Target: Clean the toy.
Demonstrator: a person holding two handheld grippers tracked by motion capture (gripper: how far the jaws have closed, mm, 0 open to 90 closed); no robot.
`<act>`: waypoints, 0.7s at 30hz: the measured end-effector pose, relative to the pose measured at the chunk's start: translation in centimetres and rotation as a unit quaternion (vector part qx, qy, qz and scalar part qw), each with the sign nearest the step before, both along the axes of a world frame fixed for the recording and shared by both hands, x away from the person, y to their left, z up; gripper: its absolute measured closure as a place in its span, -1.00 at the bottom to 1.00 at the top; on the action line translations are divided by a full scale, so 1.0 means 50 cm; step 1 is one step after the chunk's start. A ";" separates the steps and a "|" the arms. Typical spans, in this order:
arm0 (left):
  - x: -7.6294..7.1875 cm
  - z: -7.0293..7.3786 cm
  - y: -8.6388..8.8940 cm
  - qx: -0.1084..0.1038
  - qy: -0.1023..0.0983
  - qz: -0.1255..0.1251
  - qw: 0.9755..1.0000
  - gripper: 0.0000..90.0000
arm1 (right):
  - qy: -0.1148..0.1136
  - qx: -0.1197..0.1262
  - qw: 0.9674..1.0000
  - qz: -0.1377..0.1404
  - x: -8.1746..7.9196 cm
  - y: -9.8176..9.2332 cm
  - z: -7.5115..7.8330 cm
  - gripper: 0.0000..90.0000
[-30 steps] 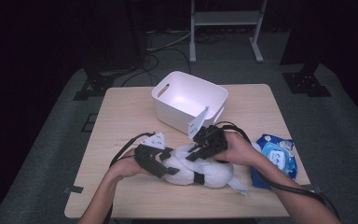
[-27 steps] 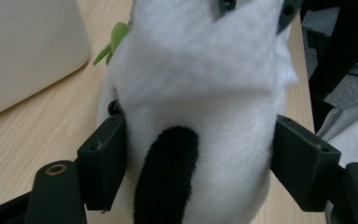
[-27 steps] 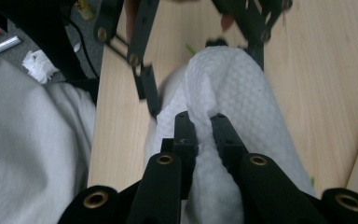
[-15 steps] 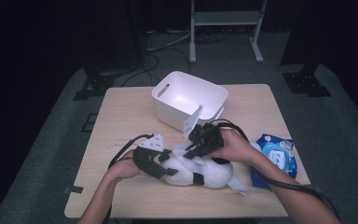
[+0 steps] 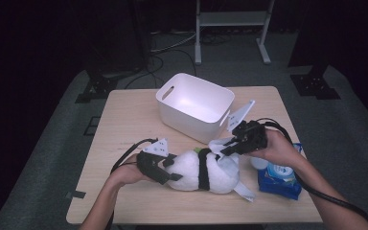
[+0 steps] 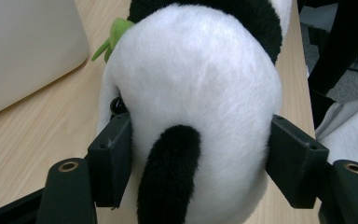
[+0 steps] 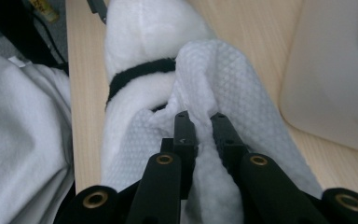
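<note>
Lower left of centre in the high view: left gripper [image 5: 165,168], jaws just closing, clamped on the head end of the plush panda [image 5: 199,170] lying on the table [image 5: 124,120]. Right of that: right gripper [image 5: 224,147] pinched shut on a white wet wipe [image 5: 227,163] draped over the panda's body. Far right: blue wipes pack [image 5: 280,178]. Above centre: white bin [image 5: 194,105].

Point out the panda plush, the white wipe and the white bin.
panda plush [image 6: 200,84], left gripper view, on its white rounded body.
white wipe [image 7: 223,79], right gripper view, on the dimpled fold above the jaws.
white bin [image 5: 191,122], high view, on its near wall.
</note>
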State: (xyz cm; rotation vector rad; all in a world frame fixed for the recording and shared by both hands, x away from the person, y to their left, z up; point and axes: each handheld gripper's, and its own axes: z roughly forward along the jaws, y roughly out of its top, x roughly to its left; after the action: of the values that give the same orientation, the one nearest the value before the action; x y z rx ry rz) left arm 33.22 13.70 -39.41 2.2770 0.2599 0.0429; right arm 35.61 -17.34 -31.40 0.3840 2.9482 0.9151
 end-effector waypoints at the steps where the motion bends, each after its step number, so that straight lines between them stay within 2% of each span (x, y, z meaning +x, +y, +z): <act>1: 0.000 0.001 0.000 0.002 -0.001 -0.001 1.000 -0.33 | 0.001 -0.001 1.000 -0.005 0.000 -0.007 0.000 0.82; 5: 0.000 0.003 -0.003 0.006 0.002 -0.002 1.000 -0.34 | 0.002 0.000 1.000 -0.007 -0.003 -0.017 -0.005 0.82; 9: 0.002 0.008 -0.007 0.013 0.007 -0.005 1.000 -0.37 | 0.008 0.003 1.000 0.002 -0.007 -0.014 -0.010 0.82; 13: 0.000 0.009 -0.007 0.019 0.004 -0.009 1.000 -0.36 | 0.010 0.004 1.000 0.010 -0.010 -0.003 -0.010 0.82; 18: -0.002 0.010 -0.007 0.014 -0.001 -0.007 1.000 -0.31 | 0.000 0.004 1.000 0.024 -0.016 0.031 -0.006 0.82; 19: -0.004 0.009 -0.007 0.015 -0.003 -0.011 1.000 -0.31 | -0.007 0.006 0.999 0.041 -0.021 0.060 -0.005 0.82; 21: -0.005 0.008 -0.005 0.013 -0.003 -0.011 1.000 -0.31 | -0.009 0.000 0.998 0.060 -0.022 0.090 -0.006 0.82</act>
State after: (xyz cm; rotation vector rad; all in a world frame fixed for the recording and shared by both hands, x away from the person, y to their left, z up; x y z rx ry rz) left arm 32.99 13.44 -39.01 2.3044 0.2328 0.0422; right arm 34.49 -12.83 -31.68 0.1985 2.9825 0.9255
